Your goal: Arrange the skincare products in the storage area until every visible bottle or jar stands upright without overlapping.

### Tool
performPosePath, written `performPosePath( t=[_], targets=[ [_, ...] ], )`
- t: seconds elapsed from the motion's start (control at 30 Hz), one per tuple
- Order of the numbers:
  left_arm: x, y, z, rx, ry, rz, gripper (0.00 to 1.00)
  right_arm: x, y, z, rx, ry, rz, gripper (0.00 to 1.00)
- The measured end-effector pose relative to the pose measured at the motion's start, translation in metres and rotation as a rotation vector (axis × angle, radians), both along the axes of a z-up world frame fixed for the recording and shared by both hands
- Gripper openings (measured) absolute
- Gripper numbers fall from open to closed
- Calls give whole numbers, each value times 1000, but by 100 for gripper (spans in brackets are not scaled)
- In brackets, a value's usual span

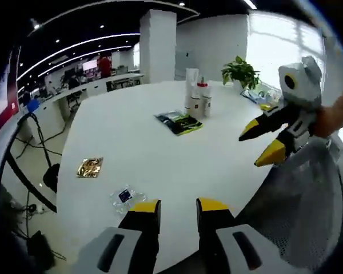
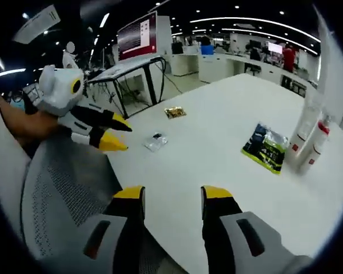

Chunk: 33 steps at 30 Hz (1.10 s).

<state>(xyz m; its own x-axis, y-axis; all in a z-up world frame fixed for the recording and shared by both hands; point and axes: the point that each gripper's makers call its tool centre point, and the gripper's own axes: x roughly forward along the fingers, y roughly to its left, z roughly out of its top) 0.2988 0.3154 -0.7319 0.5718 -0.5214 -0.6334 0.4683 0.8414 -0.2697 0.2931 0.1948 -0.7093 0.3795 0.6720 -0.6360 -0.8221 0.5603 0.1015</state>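
Across the white table (image 1: 177,165), far side, bottles (image 1: 198,98) stand upright and close together, next to a green pouch (image 1: 180,122). My left gripper (image 1: 178,212) and right gripper (image 2: 171,201) hover at the near edge, jaws parted, nothing held. Judging this as pre-approach; next I reach over, check the bottles for overlap.
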Motion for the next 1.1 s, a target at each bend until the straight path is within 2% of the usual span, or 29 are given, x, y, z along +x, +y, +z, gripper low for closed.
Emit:
performPosePath(
  t=[0.03,0.07,0.1,0.13,0.2,0.23,0.3,0.37,0.43,0.47,0.5,0.6,0.73,0.8,0.9,1.03,1.1],
  targets=[
    [5,3,4,-7,-29,0,26,-6,-1,1,-11,1,1,37],
    [8,4,8,-32,-32,2,28,-9,-2,2,-14,-1,-6,38],
    [10,4,13,-91,-11,3,33,-12,-3,3,-8,-14,-11,38],
    [13,6,17,-109,-17,-5,37,-14,-4,3,-8,-23,-17,37],
    [22,17,14,-80,-26,-20,38,-16,-9,-3,-20,-27,-44,37],
    [25,21,12,-71,-16,-54,38,-18,-10,-7,-24,-22,-55,37],
    [28,27,7,-39,1,-73,40,-20,-12,-10,-37,-34,-61,36],
    [39,42,-6,98,-23,-163,50,-18,-16,-9,-96,-96,-40,35],
    [41,48,-14,165,-18,-203,68,-16,-15,-5,-79,-115,-47,33],
    [44,52,-21,225,-19,-255,72,-13,-14,-2,-60,-133,-61,32],
    [46,55,-28,287,-16,-313,73,-12,-14,-3,-76,-136,-62,31],
    [51,60,-43,406,8,-436,73,-10,-13,-5,-95,-151,-62,30],
    [55,55,-54,457,11,-584,73,-13,-11,-9,-118,-158,-36,29],
    [57,56,-57,494,15,-646,68,-14,-11,-12,-145,-167,-15,29],
    [62,60,-63,534,32,-686,60,-12,-12,-9,-145,-185,-15,29],
    [71,59,-71,556,41,-715,60,-5,-20,-8,-144,-181,-59,28],
    [71,58,-77,559,64,-732,59,-2,-22,-7,-129,-173,-81,27]
  ],
)
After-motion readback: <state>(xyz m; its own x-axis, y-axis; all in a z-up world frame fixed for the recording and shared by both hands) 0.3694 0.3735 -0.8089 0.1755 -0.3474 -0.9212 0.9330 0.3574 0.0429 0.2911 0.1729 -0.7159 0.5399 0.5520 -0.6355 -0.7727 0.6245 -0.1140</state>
